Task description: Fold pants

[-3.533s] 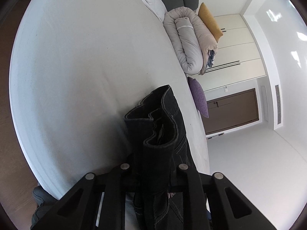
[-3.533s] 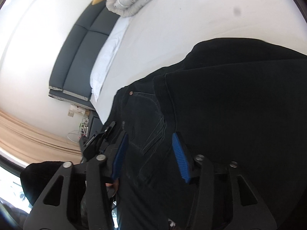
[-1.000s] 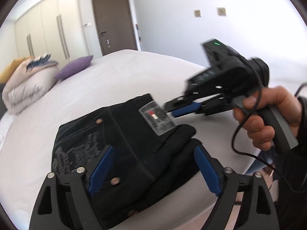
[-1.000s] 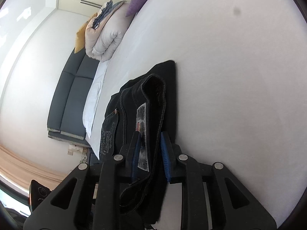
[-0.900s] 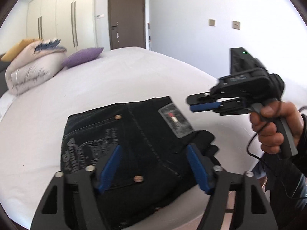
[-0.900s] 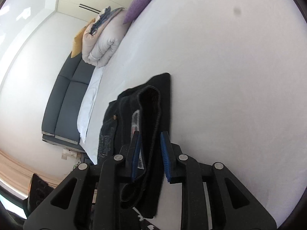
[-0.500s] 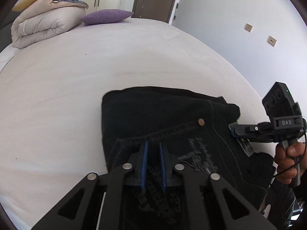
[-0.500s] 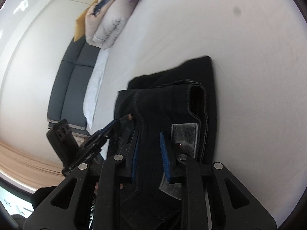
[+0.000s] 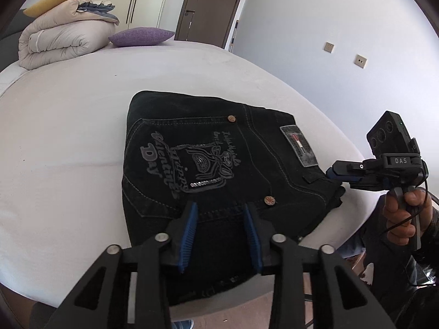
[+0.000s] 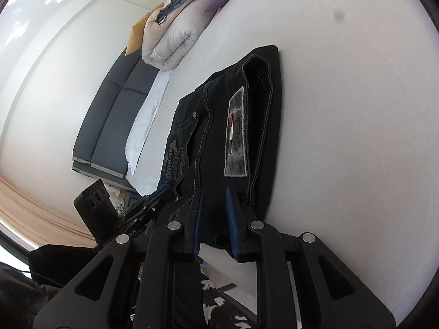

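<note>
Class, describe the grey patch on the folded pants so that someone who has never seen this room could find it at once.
Start at the white bed and find the folded black pants lying near its edge. On their top face, along the waistband side nearest the right gripper, sits a grey patch. Unlike the grey printed lettering and metal studs beside it, it is a plain rectangle with a small red and white mark.

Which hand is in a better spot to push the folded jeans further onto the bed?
Probably the left gripper: it sits open over the black jeans near the bed edge. The right gripper pinches their corner.
</note>
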Tool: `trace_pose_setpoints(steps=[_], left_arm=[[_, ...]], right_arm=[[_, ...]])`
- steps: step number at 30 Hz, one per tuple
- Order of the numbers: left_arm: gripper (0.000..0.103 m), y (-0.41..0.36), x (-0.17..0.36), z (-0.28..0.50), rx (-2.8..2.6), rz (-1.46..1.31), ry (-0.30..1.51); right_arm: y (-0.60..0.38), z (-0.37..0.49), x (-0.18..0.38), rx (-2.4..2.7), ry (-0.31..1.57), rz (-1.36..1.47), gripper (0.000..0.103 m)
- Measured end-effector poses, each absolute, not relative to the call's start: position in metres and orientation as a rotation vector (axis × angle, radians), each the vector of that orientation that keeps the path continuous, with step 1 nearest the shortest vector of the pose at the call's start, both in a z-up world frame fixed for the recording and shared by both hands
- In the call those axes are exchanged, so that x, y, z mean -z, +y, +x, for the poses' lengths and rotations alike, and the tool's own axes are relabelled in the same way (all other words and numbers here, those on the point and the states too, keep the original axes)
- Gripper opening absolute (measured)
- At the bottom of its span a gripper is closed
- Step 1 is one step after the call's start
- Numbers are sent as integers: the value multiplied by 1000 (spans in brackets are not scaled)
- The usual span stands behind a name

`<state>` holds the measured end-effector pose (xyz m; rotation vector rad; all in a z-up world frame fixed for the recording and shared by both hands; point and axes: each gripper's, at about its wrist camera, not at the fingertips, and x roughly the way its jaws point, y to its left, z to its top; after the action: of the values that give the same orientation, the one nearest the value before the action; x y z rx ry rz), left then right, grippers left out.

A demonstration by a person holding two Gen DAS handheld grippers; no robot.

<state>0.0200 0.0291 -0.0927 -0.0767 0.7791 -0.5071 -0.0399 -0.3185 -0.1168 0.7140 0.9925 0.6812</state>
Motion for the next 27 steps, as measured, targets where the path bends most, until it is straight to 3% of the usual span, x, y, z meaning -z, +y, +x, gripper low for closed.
trace_pose_setpoints(steps=[1, 2, 3, 4, 7, 15, 24, 26, 27], left_arm=[[60, 31, 89, 15, 511, -76, 771], [73, 32, 85, 11, 509, -73, 758], [77, 35, 78, 10, 498, -71, 742], [81, 40, 73, 10, 479, -73, 727], [82, 63, 63, 21, 447, -144, 717], [82, 101, 79, 89, 410, -372, 844], [80, 67, 107, 129, 432, -286, 1015], [65, 59, 108, 132, 450, -275, 1028], [64, 56, 108, 132, 447, -265, 1032]], right_arm=[[-320, -42, 111, -663, 986, 693, 23], [-321, -40, 104, -642, 975, 675, 43], [-327, -43, 98, -631, 950, 678, 72], [-334, -46, 91, -624, 912, 695, 78], [-348, -44, 81, -633, 857, 744, 79], [-349, 5, 113, -553, 1038, 854, 76], [-310, 46, 120, -560, 1144, 798, 76], [-303, 52, 121, -555, 1149, 773, 75], [-298, 55, 121, -557, 1148, 759, 72]])
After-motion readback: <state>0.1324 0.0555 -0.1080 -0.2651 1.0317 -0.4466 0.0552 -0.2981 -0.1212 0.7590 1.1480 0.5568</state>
